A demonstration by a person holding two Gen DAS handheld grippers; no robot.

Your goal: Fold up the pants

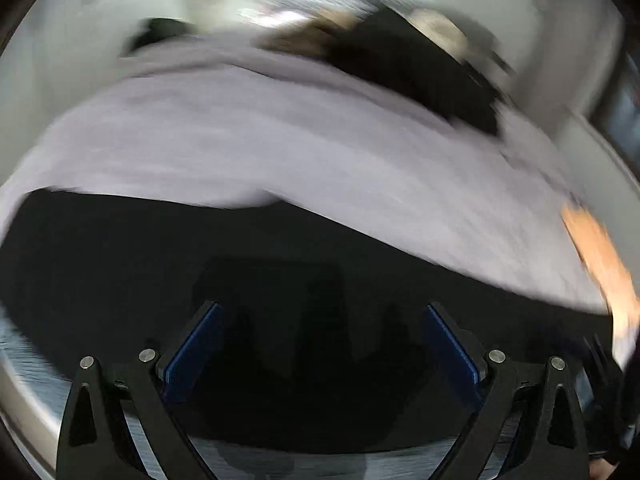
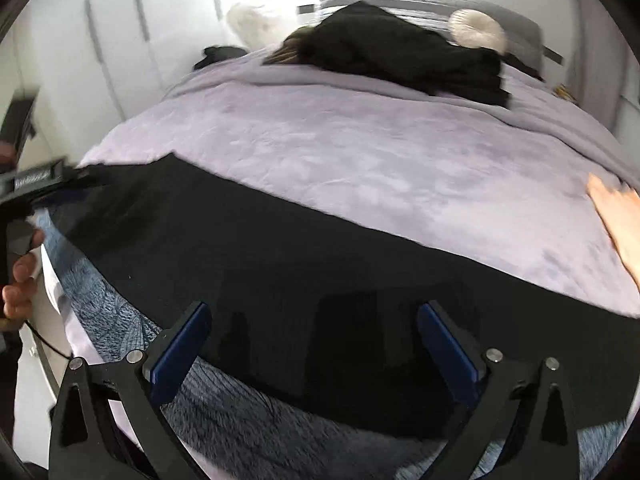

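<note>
Black pants [image 2: 304,280] lie stretched out as a long strip across the near side of a lavender bed cover [image 2: 360,148]. My right gripper [image 2: 314,308] hovers just over the middle of the pants, open, blue pads wide apart and nothing between them. The left wrist view is motion-blurred. There my left gripper [image 1: 320,312] is open above the same pants [image 1: 200,264], also holding nothing. From the right wrist view, the left gripper's body [image 2: 36,182] shows at the left edge by the pants' end, held by a hand [image 2: 20,280].
A heap of black and brown clothes [image 2: 392,52] and a round pale cushion [image 2: 476,28] lie at the bed's far end. A bare hand [image 2: 616,220] rests on the cover at the right. A blue-grey furry blanket [image 2: 224,416] hangs at the near edge. White cupboards [image 2: 120,40] stand left.
</note>
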